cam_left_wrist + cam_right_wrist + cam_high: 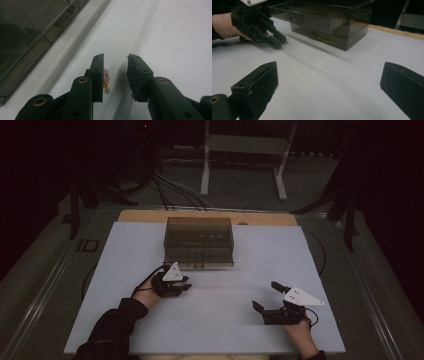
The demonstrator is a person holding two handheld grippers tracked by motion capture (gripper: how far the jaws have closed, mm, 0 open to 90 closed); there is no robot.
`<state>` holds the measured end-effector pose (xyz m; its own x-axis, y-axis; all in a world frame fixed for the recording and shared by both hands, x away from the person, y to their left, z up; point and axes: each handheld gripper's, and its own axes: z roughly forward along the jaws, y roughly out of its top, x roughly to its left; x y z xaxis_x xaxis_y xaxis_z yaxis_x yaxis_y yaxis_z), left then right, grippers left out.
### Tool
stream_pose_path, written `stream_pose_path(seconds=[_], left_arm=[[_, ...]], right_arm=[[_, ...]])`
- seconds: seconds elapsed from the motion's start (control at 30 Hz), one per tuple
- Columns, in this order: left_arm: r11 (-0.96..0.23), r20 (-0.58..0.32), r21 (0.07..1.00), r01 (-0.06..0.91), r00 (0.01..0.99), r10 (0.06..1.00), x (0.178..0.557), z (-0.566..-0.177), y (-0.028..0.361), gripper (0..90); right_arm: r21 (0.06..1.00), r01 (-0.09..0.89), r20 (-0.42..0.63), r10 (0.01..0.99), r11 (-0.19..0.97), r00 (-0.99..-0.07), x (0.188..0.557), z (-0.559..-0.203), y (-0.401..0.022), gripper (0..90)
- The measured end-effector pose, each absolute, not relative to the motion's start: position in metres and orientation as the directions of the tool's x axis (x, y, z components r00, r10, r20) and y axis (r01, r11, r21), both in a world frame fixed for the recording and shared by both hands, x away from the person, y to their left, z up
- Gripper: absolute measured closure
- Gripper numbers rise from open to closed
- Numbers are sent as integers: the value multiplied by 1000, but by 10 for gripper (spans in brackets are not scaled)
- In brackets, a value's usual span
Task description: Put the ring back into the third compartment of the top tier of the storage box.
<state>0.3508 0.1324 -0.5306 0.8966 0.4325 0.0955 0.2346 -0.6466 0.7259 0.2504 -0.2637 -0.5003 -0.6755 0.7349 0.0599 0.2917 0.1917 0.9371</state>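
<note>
As the left tool [115, 75] stood partly open over the white worktop [162, 30], a beaded earring [107, 82] lay lengthwise along its left jaw, ungripped, just before the drawer box [199, 241]; the right tool [272, 298] gaped empty, well apart.

Bead string [106, 81]: pink beads, gold spacers, white pearl end. Left tool [115, 75]: black. Drawer box [199, 242]: smoky translucent grey. Surface [210, 315]: pale white-grey, wood edge.
</note>
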Motion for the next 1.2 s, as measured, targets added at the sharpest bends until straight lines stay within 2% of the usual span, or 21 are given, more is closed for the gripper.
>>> stream_pose_path(seconds=[0.23, 0.47, 0.7, 1.2], left_arm=[[-632, 38, 723, 279, 897, 440, 353, -531, 134, 721], [-622, 6, 723, 300, 898, 439, 352, -531, 133, 853], [-616, 9, 723, 312, 888, 460, 351, -530, 132, 873], [-621, 19, 728, 289, 898, 440, 346, -523, 131, 877]], right_arm=[[938, 291, 61, 735, 190, -676, 250, -500, -264, 18], [938, 291, 62, 735, 189, -676, 250, -500, -264, 18], [938, 291, 62, 735, 188, -675, 250, -500, -264, 18], [938, 292, 63, 735, 187, -675, 250, -500, -264, 18]])
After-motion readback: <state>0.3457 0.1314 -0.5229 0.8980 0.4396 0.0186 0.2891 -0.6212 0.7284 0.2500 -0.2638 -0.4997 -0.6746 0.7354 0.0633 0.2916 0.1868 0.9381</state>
